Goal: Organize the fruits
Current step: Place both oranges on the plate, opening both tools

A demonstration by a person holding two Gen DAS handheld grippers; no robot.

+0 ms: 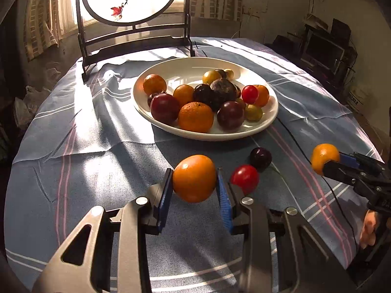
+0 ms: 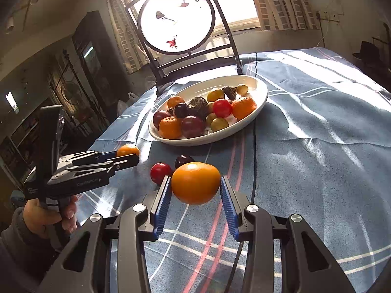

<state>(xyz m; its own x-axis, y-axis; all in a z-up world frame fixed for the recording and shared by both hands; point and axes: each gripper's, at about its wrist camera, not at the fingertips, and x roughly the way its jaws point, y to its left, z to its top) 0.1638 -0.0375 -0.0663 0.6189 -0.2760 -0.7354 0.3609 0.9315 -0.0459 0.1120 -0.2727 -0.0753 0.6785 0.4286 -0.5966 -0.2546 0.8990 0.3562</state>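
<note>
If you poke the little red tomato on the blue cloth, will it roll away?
Probably. The red tomato looks round and smooth, so a nudge would likely send it rolling. It might bump the dark plum right beside it and stop. The tablecloth is wrinkled, which may slow it. Its shiny skin could slip in a grip and seems easy to squash.

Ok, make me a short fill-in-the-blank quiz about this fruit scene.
1. Each gripper, left and right, holds an ____.
2. Most fruit sits on a white ____.
3. Loose on the cloth lie a dark plum and a ____ one.

Missing words: orange; plate; red
</note>
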